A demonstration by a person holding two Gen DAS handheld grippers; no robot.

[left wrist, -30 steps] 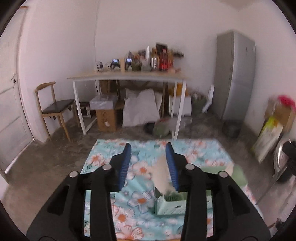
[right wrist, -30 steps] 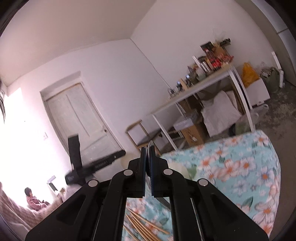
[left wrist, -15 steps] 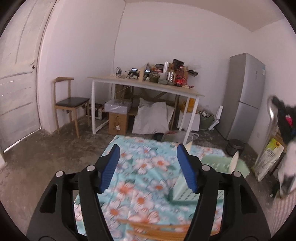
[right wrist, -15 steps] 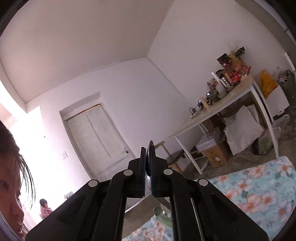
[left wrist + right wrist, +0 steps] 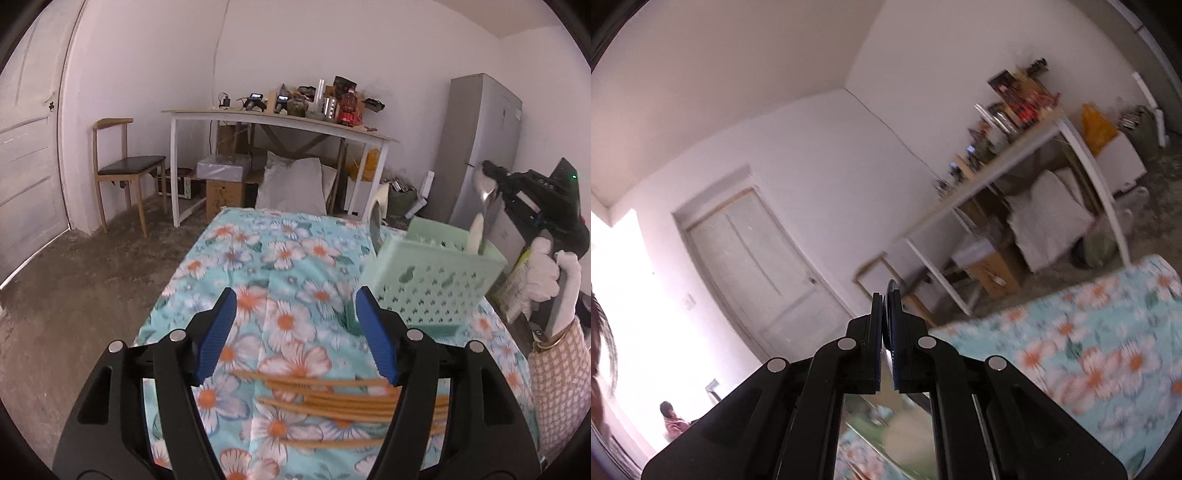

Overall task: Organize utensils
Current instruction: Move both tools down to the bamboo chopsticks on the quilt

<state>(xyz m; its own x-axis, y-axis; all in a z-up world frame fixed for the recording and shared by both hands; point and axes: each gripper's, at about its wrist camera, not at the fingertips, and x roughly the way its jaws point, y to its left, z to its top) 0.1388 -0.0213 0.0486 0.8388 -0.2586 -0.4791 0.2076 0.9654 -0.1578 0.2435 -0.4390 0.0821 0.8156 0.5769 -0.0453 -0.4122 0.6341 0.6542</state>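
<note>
Several chopsticks [image 5: 332, 402] on tablecloth beneath left gripper's [image 5: 295, 332] spread jaws.

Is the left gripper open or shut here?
Open: the left gripper shows a wide gap between its blue pads, nothing held, above the chopsticks.
</note>
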